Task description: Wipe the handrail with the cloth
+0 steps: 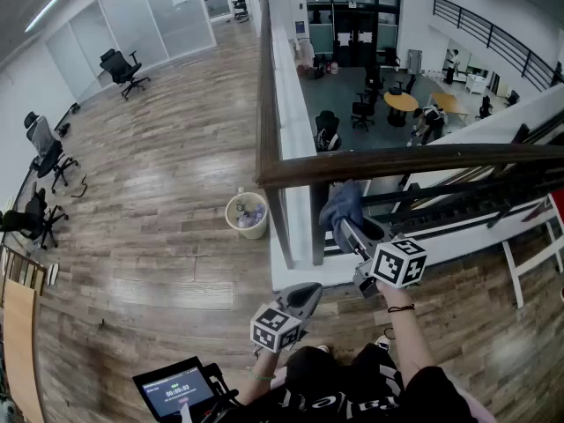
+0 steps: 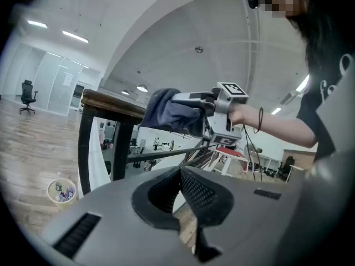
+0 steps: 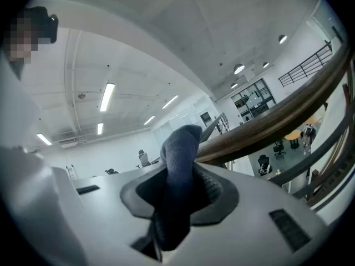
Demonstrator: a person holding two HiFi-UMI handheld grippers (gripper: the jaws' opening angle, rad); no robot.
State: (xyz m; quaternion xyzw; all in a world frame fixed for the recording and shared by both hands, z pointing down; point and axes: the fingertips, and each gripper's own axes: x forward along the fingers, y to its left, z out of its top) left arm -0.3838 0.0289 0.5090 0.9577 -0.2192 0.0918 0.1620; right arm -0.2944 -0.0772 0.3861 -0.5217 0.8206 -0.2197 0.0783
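At the mezzanine railing, the right tool (image 1: 349,228) is raised on a forearm stretched forward. Its jaws are clamped on a dark blue cloth (image 1: 342,203) that bunches out of them, soft and rumpled, just beside the handrail (image 1: 397,161); whether cloth meets wood I cannot tell. The left tool (image 1: 302,298) hangs lower, close to the person's body, its ribbed black jaws pressed together on nothing. The handrail is a rounded bar of dark brown wood on dark posts, turning a corner. Pale wood planks cover the floor (image 1: 159,192), where a round bin (image 1: 248,215) stands near the corner post and black office chairs (image 1: 123,67) sit well apart. Beyond the rail, a lower level shows round yellow tables (image 1: 401,102).
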